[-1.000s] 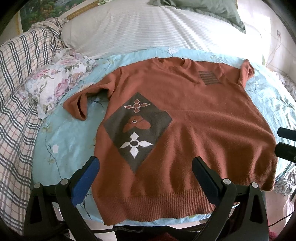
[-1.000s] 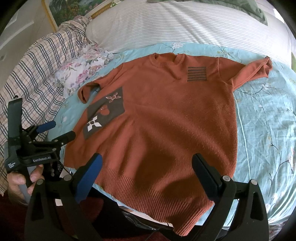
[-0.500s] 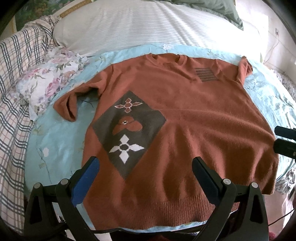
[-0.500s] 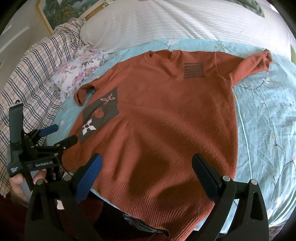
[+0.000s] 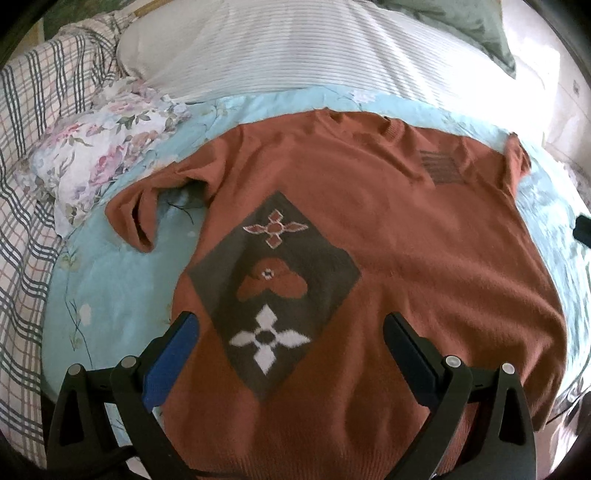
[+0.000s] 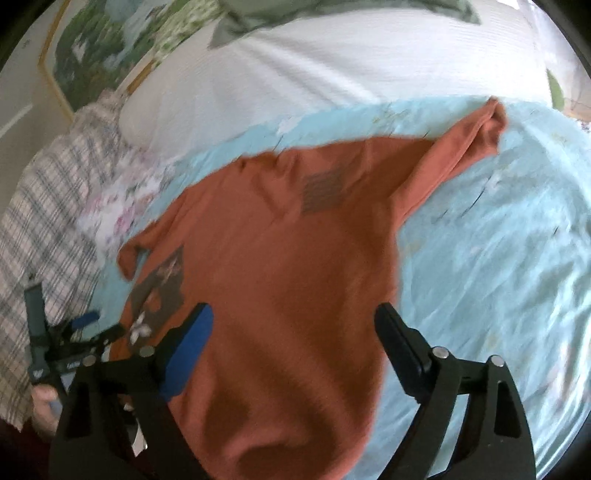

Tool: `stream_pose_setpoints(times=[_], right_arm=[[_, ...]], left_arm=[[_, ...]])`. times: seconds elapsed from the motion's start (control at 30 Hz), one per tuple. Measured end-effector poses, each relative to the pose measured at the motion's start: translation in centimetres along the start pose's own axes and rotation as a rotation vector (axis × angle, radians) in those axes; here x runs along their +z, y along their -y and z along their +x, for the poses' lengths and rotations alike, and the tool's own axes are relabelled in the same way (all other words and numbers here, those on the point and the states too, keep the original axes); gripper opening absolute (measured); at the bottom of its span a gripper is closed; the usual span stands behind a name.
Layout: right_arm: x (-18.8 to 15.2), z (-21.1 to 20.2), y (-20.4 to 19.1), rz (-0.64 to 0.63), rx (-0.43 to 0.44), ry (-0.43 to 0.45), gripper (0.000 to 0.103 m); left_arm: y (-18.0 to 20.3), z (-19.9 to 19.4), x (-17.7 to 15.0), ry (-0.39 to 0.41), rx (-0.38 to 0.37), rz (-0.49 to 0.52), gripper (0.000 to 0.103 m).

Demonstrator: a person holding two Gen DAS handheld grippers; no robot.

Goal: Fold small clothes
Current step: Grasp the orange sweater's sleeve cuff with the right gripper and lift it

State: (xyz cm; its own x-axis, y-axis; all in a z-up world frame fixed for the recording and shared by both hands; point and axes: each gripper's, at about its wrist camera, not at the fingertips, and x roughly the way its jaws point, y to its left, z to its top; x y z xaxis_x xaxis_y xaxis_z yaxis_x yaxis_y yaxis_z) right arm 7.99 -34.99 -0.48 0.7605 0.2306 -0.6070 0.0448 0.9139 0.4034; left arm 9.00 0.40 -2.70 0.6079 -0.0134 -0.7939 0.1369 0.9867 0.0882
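Note:
A rust-orange short-sleeved knit top [image 5: 388, 229] lies spread flat, front up, on a light blue floral sheet [image 5: 110, 302]. It has a dark diamond patch with flower motifs [image 5: 273, 291] and a small striped patch [image 5: 441, 168]. My left gripper [image 5: 290, 332] is open and empty, hovering over the lower left part of the top. My right gripper [image 6: 291, 321] is open and empty above the top's lower right part [image 6: 288, 266]. The right wrist view is blurred; the left gripper [image 6: 98, 326] shows at its left edge.
A white striped pillow [image 5: 295, 48] lies beyond the top. A floral cloth [image 5: 99, 155] and a plaid blanket [image 5: 26, 184] lie to the left. A green pillow [image 5: 461, 22] is at the back right. The bed's near edge is under the grippers.
Both grippers have moved forward over the top, away from its hem. The right gripper has also swung right, toward the right sleeve. Both stay open.

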Motion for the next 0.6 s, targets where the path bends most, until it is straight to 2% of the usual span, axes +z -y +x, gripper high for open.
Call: stream_pose_setpoints(times=[0.1, 0.27, 0.37, 0.6], right_arm=[[3.3, 0.3, 3.1, 0.04, -0.017, 0.04, 0.076], [9.4, 2.5, 9.7, 0.151, -0.107, 0.07, 0.052], [13.4, 4.6, 14.3, 0.244, -0.148, 0.079, 0.043], [20.1, 8.7, 22.1, 0.364, -0.225, 0.135, 0.041]], left_arm=[[0.2, 0.8, 0.8, -0.024, -0.022, 0.005, 0.1], [1.9, 1.8, 1.3, -0.046, -0.014, 0.063, 0.1], [2.9, 2.7, 1.6, -0.069, -0.025, 0.086, 0.1], [4.8, 6.0, 3.1, -0.134, -0.036, 0.114, 0.1]])
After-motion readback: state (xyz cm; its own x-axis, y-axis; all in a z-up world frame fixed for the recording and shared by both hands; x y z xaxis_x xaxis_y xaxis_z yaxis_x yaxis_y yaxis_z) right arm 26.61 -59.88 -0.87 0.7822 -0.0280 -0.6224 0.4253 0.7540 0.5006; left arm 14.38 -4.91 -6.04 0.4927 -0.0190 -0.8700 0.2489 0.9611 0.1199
